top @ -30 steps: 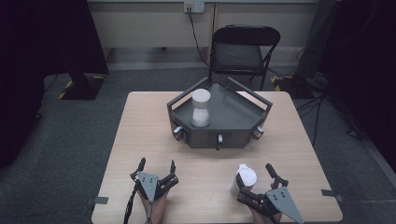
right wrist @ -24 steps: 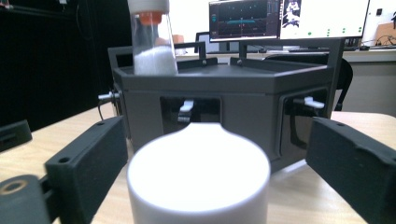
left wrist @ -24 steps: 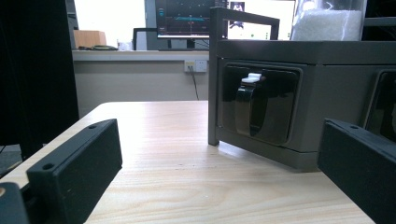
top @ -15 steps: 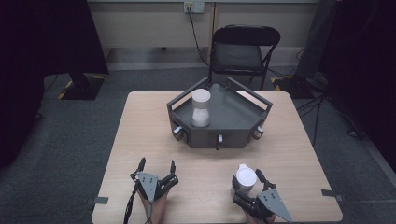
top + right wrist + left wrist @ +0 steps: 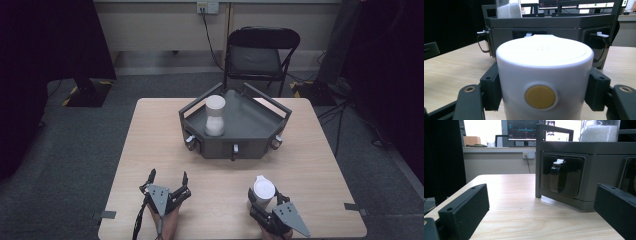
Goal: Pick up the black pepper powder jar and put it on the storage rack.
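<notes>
A white lidded jar (image 5: 263, 190) with a yellow dot (image 5: 540, 97) on its side stands near the table's front right. My right gripper (image 5: 264, 196) is shut on it. Its jaws have just been closing, and their pads (image 5: 492, 87) now press both sides of the jar (image 5: 544, 72). My left gripper (image 5: 168, 175) rests open at the front left with nothing between its jaws. In the left gripper view that gripper (image 5: 540, 220) faces the wall of a dark grey tray (image 5: 574, 177). A second container (image 5: 215, 116) of white grains stands inside the tray (image 5: 235, 147).
The tray's front wall carries small latches (image 5: 557, 177) with white tabs. A black folding chair (image 5: 262, 55) stands behind the table. Bare wood lies between the grippers and the tray.
The right gripper's jaws, wide apart around the white jar a second ago, have closed onto it. The left gripper has not moved.
</notes>
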Demonstrator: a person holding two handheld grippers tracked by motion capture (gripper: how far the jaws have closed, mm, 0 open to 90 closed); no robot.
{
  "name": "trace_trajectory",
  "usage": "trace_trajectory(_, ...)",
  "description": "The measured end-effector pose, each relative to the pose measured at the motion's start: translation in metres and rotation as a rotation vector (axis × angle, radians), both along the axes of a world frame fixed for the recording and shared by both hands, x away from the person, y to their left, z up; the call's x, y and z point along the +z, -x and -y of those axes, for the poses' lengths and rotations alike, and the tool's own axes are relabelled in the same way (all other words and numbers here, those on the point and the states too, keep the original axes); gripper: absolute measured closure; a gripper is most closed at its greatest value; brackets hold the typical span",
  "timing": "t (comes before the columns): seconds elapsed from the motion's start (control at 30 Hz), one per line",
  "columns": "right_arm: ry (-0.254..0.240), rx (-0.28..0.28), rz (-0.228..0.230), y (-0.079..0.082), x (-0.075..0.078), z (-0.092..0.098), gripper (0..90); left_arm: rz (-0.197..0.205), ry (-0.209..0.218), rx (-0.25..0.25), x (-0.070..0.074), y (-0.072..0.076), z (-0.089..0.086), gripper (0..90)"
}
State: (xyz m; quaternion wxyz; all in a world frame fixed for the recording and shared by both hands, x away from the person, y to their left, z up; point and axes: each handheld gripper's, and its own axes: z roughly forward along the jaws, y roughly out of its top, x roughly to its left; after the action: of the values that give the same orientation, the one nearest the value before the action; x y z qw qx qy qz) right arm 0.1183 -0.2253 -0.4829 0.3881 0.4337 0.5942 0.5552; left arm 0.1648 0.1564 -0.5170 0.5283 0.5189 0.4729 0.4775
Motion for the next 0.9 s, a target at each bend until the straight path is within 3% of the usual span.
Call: trace_trajectory(0.9,-0.010,0.034,-0.016,-0.002,0.012,0.014,30.0,0.000,0.000,0.000,0.000,0.000,0.000,0.1)
